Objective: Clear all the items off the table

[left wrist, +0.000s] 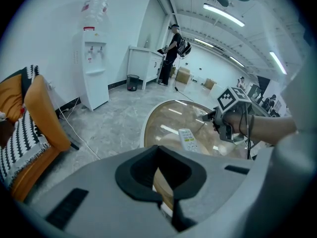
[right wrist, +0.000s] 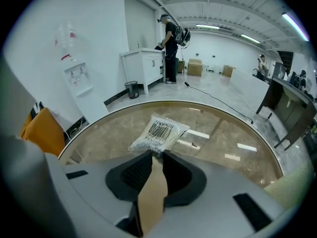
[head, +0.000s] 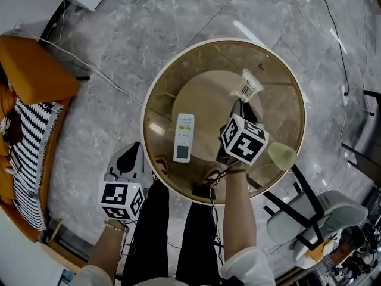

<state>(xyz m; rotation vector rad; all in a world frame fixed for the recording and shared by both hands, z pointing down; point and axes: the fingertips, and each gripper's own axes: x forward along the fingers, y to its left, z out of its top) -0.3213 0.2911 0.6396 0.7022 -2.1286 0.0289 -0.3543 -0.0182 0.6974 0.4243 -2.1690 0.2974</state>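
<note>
A large open office or lab hall is shown. A grey marble floor [head: 178, 16] is laid throughout, and long strip lights [left wrist: 223, 15] are hung from the ceiling. A water dispenser [left wrist: 94, 66], a white cabinet [right wrist: 143, 66] and cardboard boxes [right wrist: 195, 66] are set along white walls. A lounge corner is formed by a round glass table [head: 280, 106] and an orange armchair [head: 33, 70].

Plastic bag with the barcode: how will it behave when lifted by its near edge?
The plastic bag looks thin and crinkly, so it will probably hang limp. Its small white contents may slide to the low end. The right hand-held gripper pinches only its near edge, so the film could slip out.
</note>
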